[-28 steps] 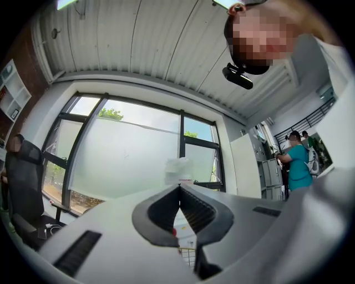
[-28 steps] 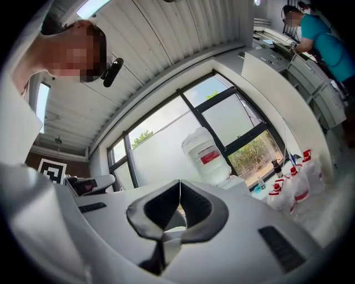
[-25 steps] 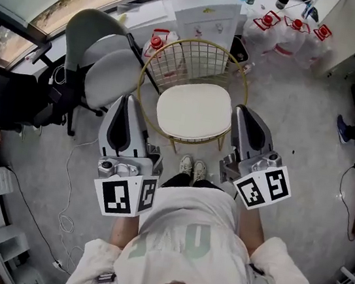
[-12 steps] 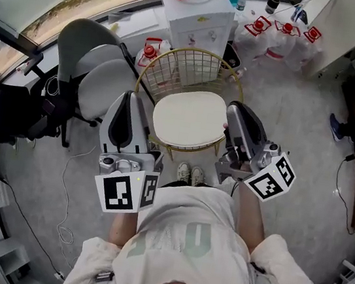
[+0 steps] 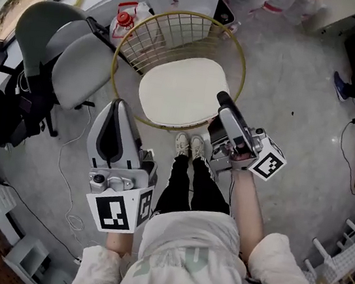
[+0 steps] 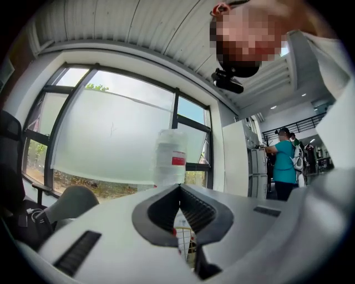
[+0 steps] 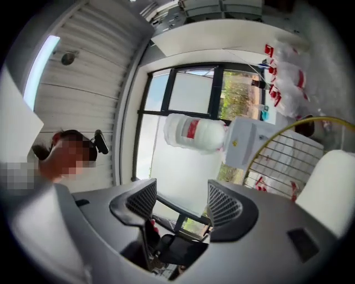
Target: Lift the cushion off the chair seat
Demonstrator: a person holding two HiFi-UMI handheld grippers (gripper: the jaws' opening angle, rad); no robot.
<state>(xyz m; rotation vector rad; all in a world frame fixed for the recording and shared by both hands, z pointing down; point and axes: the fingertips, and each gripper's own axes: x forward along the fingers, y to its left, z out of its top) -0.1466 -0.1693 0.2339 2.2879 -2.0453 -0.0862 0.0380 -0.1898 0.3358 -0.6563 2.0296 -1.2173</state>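
Grey floor (image 5: 302,104) bears a gold wire chair (image 5: 181,31) with a round cream cushion (image 5: 175,91) on it. The left claw (image 5: 118,108) is pinched together and empty. The right claw (image 5: 224,101) is opening, empty, beside the cushion.

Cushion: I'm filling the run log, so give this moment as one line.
cushion: on chair seat | left gripper: shut, empty | right gripper: opening, empty, near cushion edge

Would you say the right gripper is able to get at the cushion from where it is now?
Probably yes: the right gripper is beside the cushion, at its right edge, jaws opening with nothing between them. Only the chair's wire rim near that edge might interfere.
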